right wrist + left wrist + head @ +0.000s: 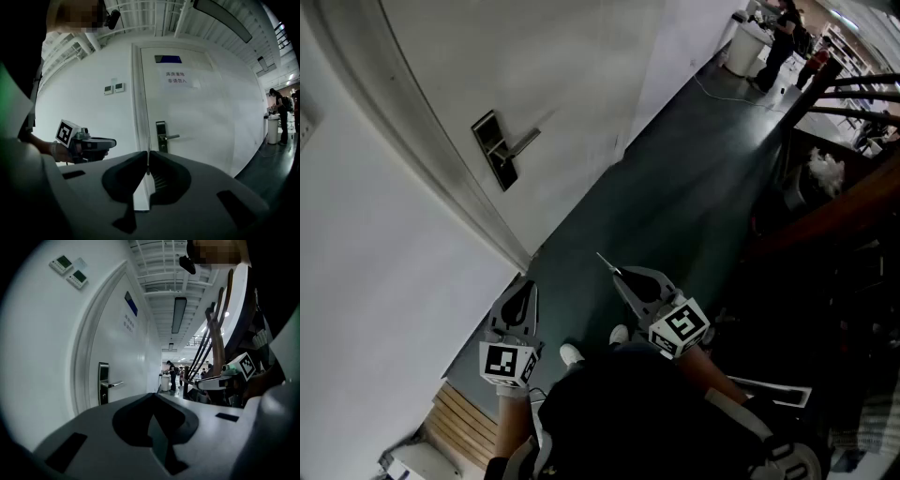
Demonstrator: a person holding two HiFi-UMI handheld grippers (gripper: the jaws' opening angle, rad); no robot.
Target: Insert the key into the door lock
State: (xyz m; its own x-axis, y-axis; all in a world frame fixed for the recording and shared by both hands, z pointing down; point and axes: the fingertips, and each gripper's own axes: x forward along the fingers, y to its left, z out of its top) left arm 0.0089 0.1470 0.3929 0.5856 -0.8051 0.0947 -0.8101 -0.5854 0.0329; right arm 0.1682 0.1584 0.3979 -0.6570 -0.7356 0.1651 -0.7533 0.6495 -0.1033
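Key [148,144] is seen edge-on as a thin sliver, pinched between the jaws of the right gripper [147,153], which are pressed together on it. In the head view it is shown as a slim blade poking out of the jaw tips just below the centre of the picture, pointed toward the upper left. The door lock [497,148], a dark upright plate with a lever handle [521,142], is set on the white door [581,84] in the upper left of the head view, well apart from the key. In the right gripper view the lock is placed just right of the centre, above the jaw tips, and the key's top is lined up close beside the door jamb [137,108]. The left gripper [152,395] is held with its jaws shut tip to tip, and nothing is caught between them. In the head view it is found at the lower left, near the wall [366,281] beside the door. Two small wall panels [114,87] are mounted left of the jamb, and a paper notice [176,78] is stuck on the door's upper part. Dark floor [694,187] is stretched toward the upper right, where people [783,37] are gathered by a white bin [742,49].
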